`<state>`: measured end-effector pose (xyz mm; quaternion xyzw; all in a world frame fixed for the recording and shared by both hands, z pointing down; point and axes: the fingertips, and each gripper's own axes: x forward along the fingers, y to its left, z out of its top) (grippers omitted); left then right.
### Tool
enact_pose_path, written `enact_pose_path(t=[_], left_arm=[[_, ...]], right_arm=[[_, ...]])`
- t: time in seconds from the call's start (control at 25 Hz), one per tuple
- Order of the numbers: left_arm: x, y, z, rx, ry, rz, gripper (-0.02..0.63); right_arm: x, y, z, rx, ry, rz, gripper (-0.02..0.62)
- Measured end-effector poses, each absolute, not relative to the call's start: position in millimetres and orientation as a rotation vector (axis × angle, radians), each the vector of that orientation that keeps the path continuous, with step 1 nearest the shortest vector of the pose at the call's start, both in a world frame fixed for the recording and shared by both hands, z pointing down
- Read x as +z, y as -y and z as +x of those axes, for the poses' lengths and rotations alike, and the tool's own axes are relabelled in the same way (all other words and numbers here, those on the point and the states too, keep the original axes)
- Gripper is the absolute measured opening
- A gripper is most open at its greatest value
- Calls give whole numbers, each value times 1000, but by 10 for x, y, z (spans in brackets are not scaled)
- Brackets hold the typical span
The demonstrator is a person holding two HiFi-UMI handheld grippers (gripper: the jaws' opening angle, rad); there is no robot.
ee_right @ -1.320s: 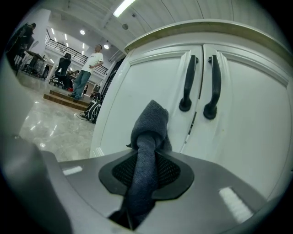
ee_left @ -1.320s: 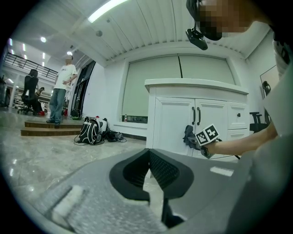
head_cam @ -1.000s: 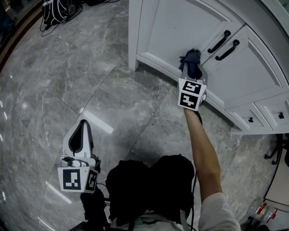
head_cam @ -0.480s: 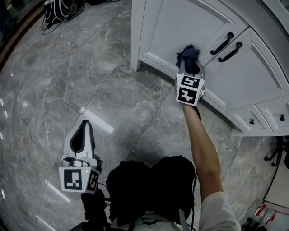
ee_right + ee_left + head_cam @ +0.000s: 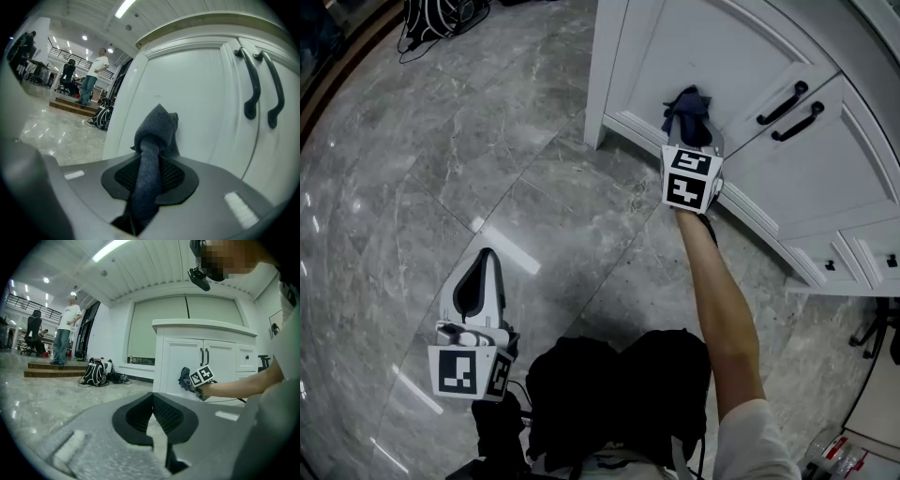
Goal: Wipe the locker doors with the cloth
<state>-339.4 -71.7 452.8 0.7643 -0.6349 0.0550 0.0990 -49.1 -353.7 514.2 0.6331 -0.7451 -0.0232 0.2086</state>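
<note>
Head view, upper right: right gripper (image 5: 691, 141) jaws clamped on cloth (image 5: 686, 105), wad straight ahead against door (image 5: 722, 47), handles (image 5: 783, 103) further right. Left gripper (image 5: 485, 272) lower left, jaws together, empty, well apart.

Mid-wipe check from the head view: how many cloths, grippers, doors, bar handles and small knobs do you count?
cloth: 1
grippers: 2, left gripper and right gripper
doors: 2
bar handles: 2
knobs: 2
Total: 9
</note>
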Motion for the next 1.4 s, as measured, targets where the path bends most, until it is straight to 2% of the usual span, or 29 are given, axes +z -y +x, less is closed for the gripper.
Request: enact_pose_path(t=[0.84,1.4], left_arm=[[4637,730,-3628,169,1905,2201,2],[4718,754,-3629,172,1890,2197,2]], right_arm=[[5069,4009,-1537,-146,2193,1597,84],[5098,3996,-1649,-201,2189,1560,84]])
